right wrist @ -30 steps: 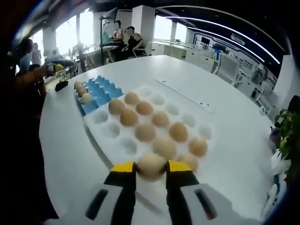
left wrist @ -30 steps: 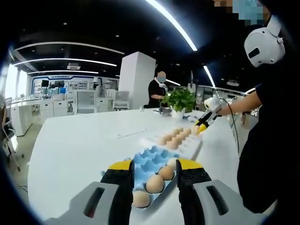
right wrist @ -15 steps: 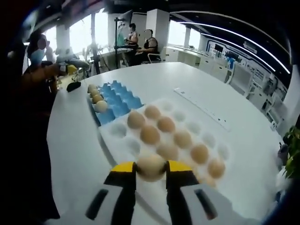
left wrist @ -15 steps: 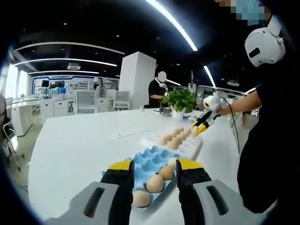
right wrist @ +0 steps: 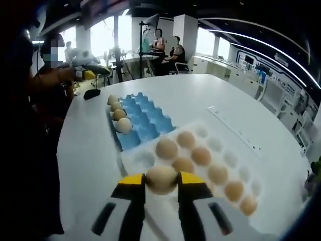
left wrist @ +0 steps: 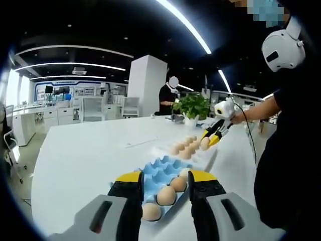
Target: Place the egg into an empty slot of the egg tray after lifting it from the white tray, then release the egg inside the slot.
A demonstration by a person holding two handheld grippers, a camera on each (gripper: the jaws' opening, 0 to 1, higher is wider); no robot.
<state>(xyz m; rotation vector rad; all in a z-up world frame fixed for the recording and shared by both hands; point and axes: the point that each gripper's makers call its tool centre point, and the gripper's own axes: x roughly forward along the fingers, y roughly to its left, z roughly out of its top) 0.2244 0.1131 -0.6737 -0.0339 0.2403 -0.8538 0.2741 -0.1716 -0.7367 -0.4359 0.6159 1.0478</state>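
Observation:
My right gripper (right wrist: 161, 183) is shut on a tan egg (right wrist: 161, 179), held above the near edge of the white tray (right wrist: 145, 159), which carries several more eggs. Beyond lies the blue egg tray (right wrist: 145, 125) with a row of eggs (right wrist: 120, 114) along its left side and bare slots beside them. In the left gripper view my left gripper (left wrist: 165, 179) stands open, low over the blue egg tray (left wrist: 159, 173) and its eggs (left wrist: 166, 196). Farther off, the right gripper (left wrist: 209, 136) carries the egg (left wrist: 204, 143) over the white tray (left wrist: 196, 154).
A white table (left wrist: 85, 150) bears both trays. A potted plant (left wrist: 192, 107) stands at its far end, with a person (left wrist: 168, 98) behind it. A thin strip (right wrist: 234, 132) lies beyond the white tray and a small dark object (right wrist: 92, 94) near the blue tray.
My right gripper has lifted the egg and carried it off the white tray's far part toward the blue tray, which now looks closer. The left gripper has stayed still.

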